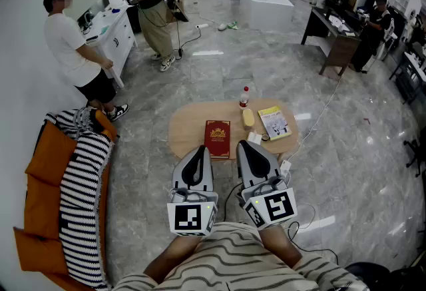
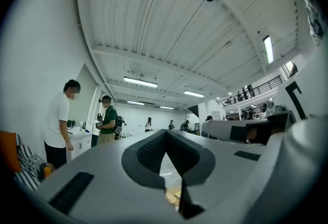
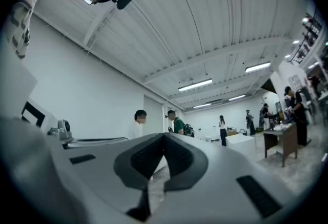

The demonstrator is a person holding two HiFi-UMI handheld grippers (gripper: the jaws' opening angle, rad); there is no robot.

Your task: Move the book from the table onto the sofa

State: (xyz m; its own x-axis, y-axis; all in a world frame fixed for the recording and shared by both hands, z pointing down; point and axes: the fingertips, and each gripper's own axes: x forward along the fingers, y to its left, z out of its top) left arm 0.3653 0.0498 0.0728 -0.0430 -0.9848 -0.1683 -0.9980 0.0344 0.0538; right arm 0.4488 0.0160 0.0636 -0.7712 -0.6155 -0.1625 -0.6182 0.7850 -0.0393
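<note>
**Book on the Table, Both Grippers Empty**

We held the left gripper (image 1: 199, 150) and the right gripper (image 1: 248, 145) side by side, tipped slightly upward. Each had its jaws pressed together, with nothing between them. The red book (image 1: 217, 138) lay flat on the low oval table (image 1: 186, 124), just beyond the jaw tips, with the orange sofa (image 1: 44, 170) well apart at the left.

Left gripper (image 2: 166, 133), jaws together (tips touching), and beyond it a white-shirted person (image 2: 57, 121) at a white counter (image 2: 79, 141).
</note>
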